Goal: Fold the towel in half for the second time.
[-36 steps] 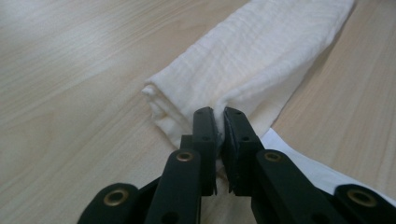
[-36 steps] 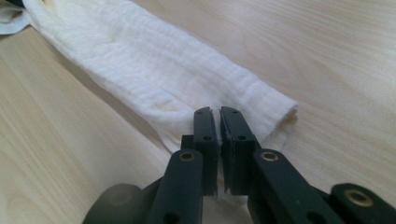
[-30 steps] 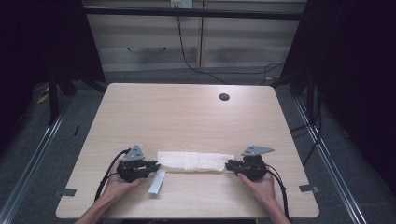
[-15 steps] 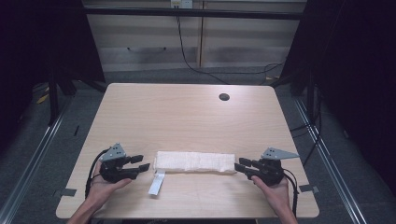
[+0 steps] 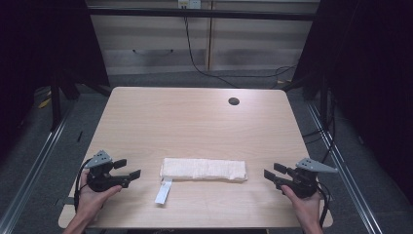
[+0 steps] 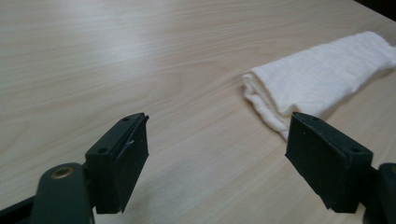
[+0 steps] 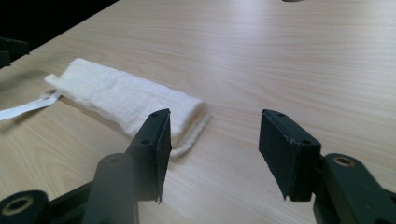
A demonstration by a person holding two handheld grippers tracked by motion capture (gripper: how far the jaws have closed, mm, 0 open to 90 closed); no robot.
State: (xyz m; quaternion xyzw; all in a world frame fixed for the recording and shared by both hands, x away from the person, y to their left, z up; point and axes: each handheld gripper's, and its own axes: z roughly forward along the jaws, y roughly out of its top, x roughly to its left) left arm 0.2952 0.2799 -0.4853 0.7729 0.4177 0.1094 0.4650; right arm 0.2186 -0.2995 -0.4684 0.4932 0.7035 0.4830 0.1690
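Both hand-held grippers (image 5: 129, 168) (image 5: 271, 173) released the towel (image 5: 203, 169), retreating outward.

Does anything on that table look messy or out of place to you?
Nothing is spilled or damaged. The folded white towel lies flat near the front edge of the wooden table. The only untidy bit is its white label strip, which sticks out from the left end toward the front edge.
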